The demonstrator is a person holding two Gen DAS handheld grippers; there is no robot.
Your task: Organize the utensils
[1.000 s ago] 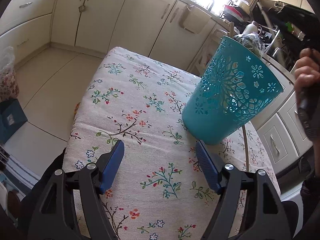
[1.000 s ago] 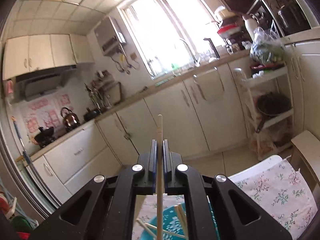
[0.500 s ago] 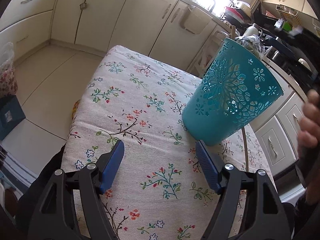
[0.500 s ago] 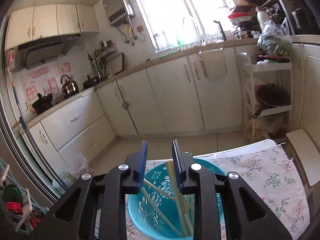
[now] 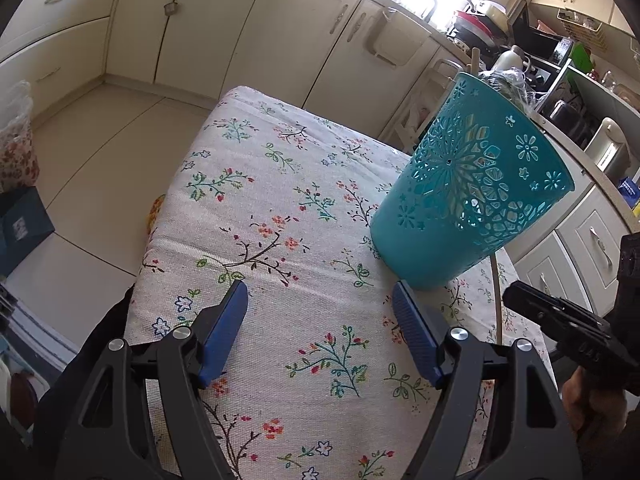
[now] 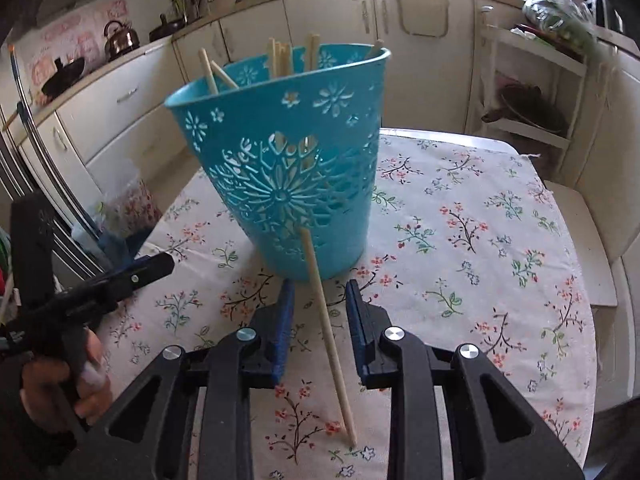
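Observation:
A teal perforated basket stands on the floral tablecloth and holds several wooden chopsticks. It also shows in the left wrist view. One loose chopstick lies on the cloth in front of the basket, its far end at the basket's base; it shows in the left view too. My right gripper is open and low over the cloth, its fingers on either side of this chopstick. My left gripper is open and empty, left of the basket.
Kitchen cabinets and a counter run behind the table. A white shelf rack with pans stands at the far right. A wooden stool is beside the table's right edge. The floor lies to the left.
My right gripper let go of a chopstick over the basket, opened, then dropped down to the cloth around the loose chopstick. My left gripper has stayed in place, open.

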